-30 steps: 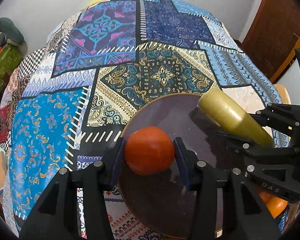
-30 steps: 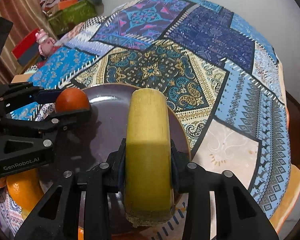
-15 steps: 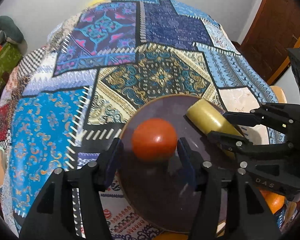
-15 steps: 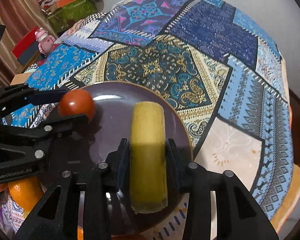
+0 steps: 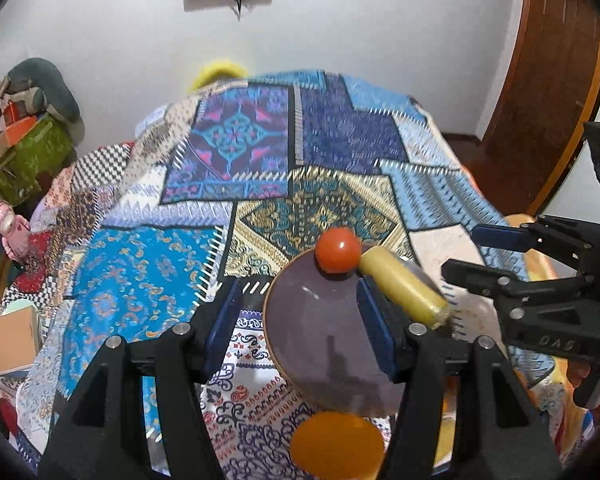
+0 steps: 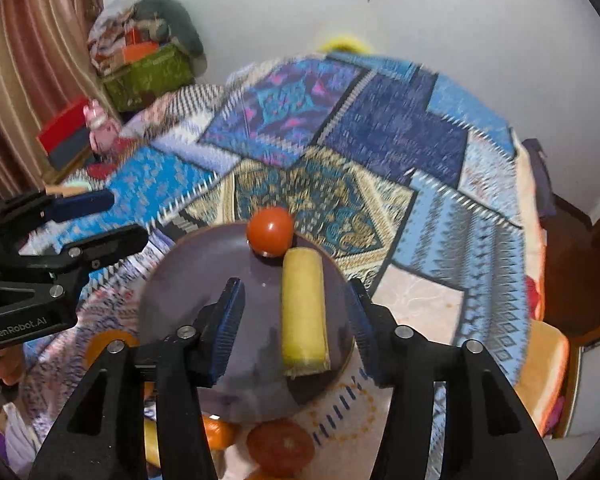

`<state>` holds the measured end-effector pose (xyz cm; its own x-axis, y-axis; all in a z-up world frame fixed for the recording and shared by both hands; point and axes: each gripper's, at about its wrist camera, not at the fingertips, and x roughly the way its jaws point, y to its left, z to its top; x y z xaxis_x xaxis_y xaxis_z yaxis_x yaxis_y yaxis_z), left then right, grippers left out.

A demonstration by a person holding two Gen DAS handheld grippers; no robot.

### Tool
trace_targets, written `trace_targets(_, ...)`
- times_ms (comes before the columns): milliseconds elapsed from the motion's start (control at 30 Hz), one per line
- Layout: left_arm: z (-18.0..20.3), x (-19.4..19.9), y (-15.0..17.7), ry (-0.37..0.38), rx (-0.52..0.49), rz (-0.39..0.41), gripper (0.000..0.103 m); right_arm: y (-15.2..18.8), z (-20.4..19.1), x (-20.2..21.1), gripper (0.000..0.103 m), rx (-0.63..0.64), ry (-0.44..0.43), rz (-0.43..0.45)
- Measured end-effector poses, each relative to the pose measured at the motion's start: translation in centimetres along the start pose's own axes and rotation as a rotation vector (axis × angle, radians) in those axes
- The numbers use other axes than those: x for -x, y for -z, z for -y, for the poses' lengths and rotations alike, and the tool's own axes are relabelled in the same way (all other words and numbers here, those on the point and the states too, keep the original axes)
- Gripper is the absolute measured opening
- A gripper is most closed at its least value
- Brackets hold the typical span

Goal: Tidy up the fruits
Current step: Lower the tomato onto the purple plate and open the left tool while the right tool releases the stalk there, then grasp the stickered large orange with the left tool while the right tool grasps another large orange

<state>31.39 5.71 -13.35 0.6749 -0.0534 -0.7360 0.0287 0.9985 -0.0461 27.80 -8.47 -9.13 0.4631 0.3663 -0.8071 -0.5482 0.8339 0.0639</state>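
A dark brown round plate (image 5: 324, 336) (image 6: 188, 280) lies on the patchwork cloth. A red tomato (image 5: 337, 249) (image 6: 269, 231) sits at its far rim. A yellow cut banana piece (image 5: 402, 287) (image 6: 303, 308) lies on the plate beside it, touching the tomato. My left gripper (image 5: 300, 326) is open and empty, raised above the plate's near side. My right gripper (image 6: 294, 324) is open and empty, its jaws wide on either side of the banana piece and above it. Each gripper shows in the other's view, the right one (image 5: 500, 260) and the left one (image 6: 96, 220).
An orange (image 5: 337, 446) lies near the plate's front edge. Another orange (image 6: 216, 434), a second tomato (image 6: 280, 446) and a yellow piece (image 6: 152, 444) lie in front of the plate. Clutter and boxes (image 6: 148, 68) stand at the far left; a wooden door (image 5: 548, 80) stands right.
Both grippers opened, releasing the tomato and the banana piece onto the plate, then pulled back and up. The fruits now lie farther from the fingers.
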Motion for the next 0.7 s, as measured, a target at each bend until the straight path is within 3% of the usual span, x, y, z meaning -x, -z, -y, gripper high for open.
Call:
trace_targets(367,1.1,7.2,1.9,-0.03,-0.036,0.127,0.068,3.2,0.8,7.6,0.058,-0.087,-0.004,0.16)
trace_targets(500,0.8,8.0,3.2,-0.011,-0.019,0.118,0.069,5.3,1.0,8.6,0.062,-0.118,0.007,0.179)
trace_targets(700,0.6,6.9,6.4,0.001,-0.001,0.052,0.07,8.9,0.7,7.4,0.062,-0.153,0.035,0.138)
